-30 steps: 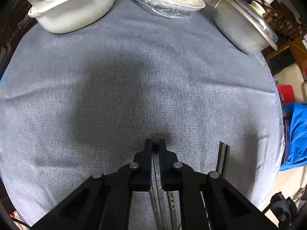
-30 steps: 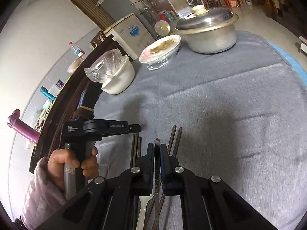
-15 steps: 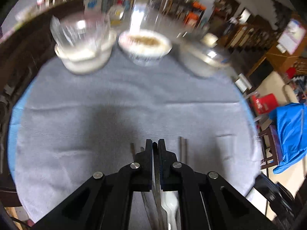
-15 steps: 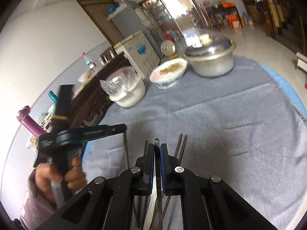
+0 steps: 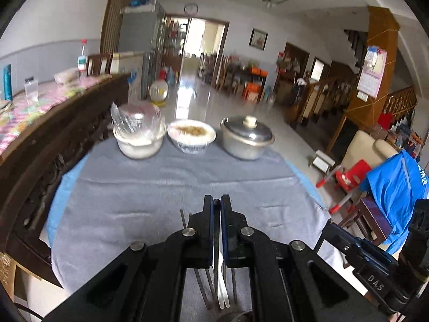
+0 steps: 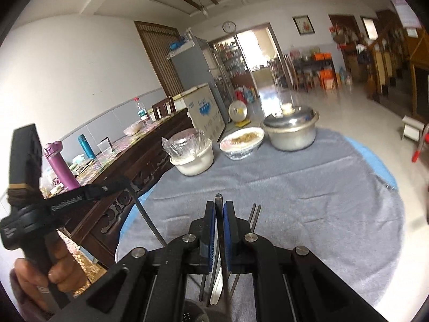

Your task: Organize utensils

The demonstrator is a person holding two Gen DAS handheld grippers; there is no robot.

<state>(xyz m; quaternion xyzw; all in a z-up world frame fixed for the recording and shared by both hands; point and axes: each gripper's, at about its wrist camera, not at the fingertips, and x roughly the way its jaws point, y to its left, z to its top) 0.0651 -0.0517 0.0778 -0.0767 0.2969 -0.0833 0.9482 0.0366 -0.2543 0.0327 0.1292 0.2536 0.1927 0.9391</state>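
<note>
- The left gripper [image 5: 217, 201] has its jaws clenched on a thin metal utensil; in the right wrist view that dark chopstick [image 6: 148, 221] juts from its tip, slanting down toward the grey cloth [image 5: 150, 187].
- The right gripper [image 6: 219, 206] is likewise clenched, pinching a slim flat metal handle [image 6: 218, 198] that rises just past its blue pads [image 6: 228, 230].
- Beneath both grippers, at the near edge of the cloth, lie more utensils: a white spoon [image 5: 222, 289] among dark chopsticks [image 6: 254, 216].
- A hand [image 6: 57, 273] grips the left tool's handle at the near left.
- At the far side of the table stand, left to right, a white bowl [image 5: 139, 143] holding a plastic-wrapped container, a patterned bowl of food [image 5: 191, 136] and a lidded metal pot [image 5: 246, 139], set close together.
- A dark wooden sideboard [image 5: 48, 145] runs along the left.
</note>
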